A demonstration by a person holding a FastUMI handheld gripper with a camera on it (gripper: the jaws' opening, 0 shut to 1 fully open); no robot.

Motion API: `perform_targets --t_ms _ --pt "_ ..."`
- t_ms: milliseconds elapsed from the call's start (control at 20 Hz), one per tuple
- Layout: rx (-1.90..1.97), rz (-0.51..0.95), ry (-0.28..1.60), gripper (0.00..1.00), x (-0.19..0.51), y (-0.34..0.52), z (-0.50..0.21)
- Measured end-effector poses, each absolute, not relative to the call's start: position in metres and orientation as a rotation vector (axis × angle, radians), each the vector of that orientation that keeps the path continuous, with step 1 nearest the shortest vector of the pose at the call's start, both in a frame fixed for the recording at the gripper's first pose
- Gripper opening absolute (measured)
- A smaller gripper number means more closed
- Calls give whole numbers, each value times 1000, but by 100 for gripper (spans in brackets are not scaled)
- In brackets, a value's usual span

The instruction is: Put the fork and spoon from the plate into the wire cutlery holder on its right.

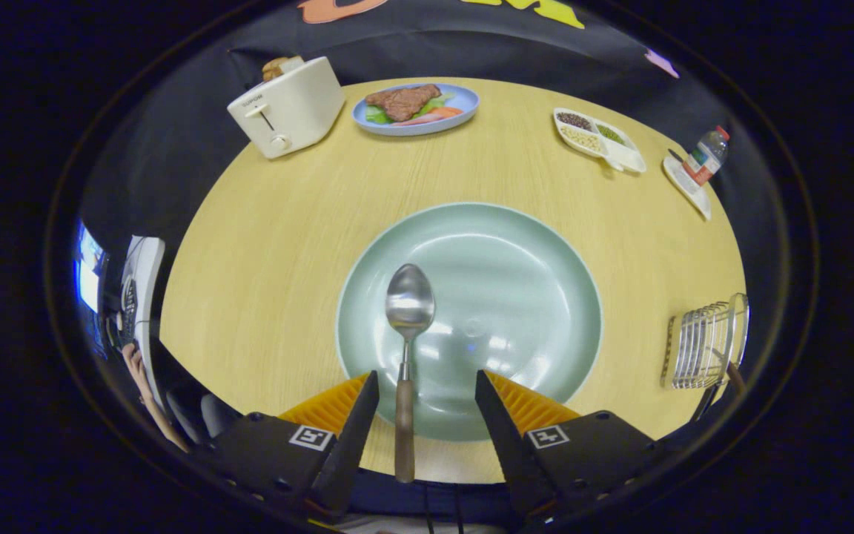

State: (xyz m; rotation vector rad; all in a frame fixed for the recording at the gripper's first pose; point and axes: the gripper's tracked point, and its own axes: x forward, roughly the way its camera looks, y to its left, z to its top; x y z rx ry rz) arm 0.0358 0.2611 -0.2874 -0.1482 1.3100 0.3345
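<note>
The spoon (409, 326) lies on the pale green plate (531, 245), its polished metal bowl toward the plate's middle and its brown, wood-looking handle reaching back over the near rim, between the fingers and closer to the left one. That overhang probably makes the handle the easiest part to pinch. The gripper (427, 397) hangs above it with its fingers spread wide, touching nothing. The plate is round, glossy and shallow, catching blurred reflections of the lights. No fork can be made out on it. To the plate's right stands the wire cutlery holder (703, 345), a basket of thin bright rods with a dark handle poking from it. All of it sits on a round table (264, 252) of light wood grain
</note>
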Motion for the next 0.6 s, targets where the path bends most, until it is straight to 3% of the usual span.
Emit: perform_targets --t_ms 150,300,550,600 --pt "-161 344 1326 70 34 265 -292" --pt "-168 343 1351 42 30 267 -297" --pt "-161 335 1358 42 30 268 -299" --pt "-133 330 1373 13 30 272 -295"
